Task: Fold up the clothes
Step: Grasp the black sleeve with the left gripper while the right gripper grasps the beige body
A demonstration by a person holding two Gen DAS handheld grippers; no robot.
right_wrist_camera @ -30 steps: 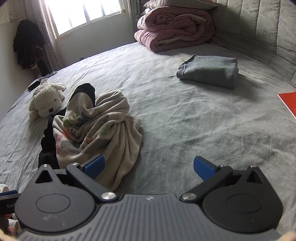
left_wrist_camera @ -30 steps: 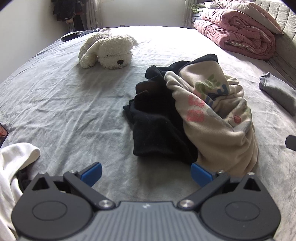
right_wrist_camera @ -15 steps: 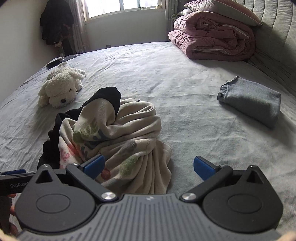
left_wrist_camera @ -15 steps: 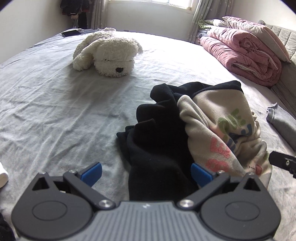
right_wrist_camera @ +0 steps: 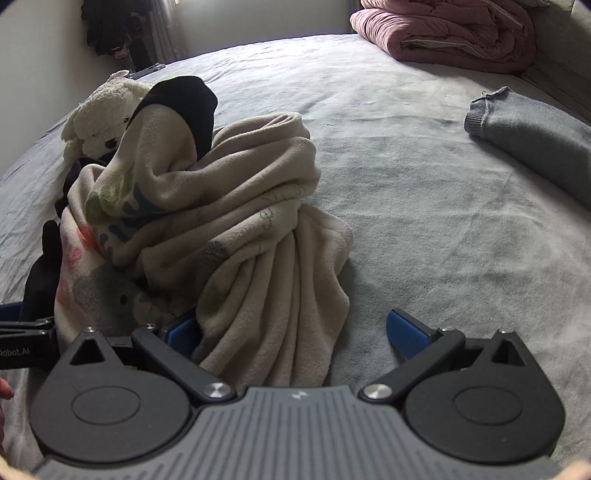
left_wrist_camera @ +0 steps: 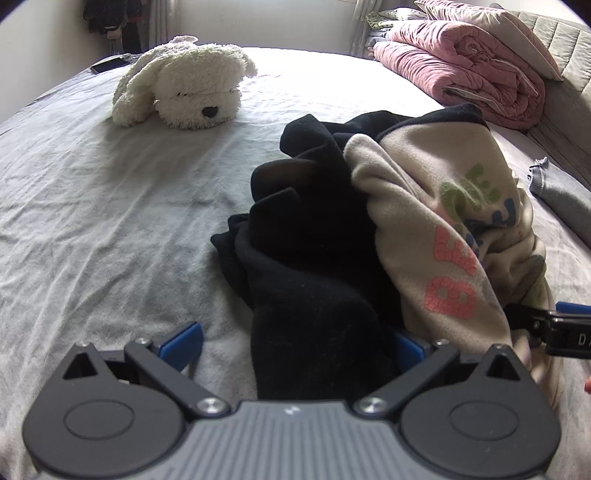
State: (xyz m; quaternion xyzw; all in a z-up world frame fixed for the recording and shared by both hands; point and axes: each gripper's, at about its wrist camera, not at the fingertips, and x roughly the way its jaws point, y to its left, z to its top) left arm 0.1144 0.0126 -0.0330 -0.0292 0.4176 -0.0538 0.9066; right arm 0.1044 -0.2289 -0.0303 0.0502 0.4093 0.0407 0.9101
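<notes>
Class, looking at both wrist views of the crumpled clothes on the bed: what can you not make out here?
- Left view: left gripper's right fingertip, behind the crumpled black garment.
- Right view: white plush dog, partly behind the beige printed fleece garment.
- Both: the printed lettering, lost in folds.

My left gripper (left_wrist_camera: 291, 341) has one blue finger tucked behind the black cloth (left_wrist_camera: 314, 266), so I can only see a bit of it. The toy dog (right_wrist_camera: 98, 122) is half hidden behind the beige top (right_wrist_camera: 229, 221) in my right view, and the words printed on that top are crumpled so I can't read them all. The gray cloth (right_wrist_camera: 532, 136) and the pink quilt (right_wrist_camera: 450, 29) run off the edge of the picture, and the dark things by the far wall (right_wrist_camera: 107, 26) are too blurry to tell.
</notes>
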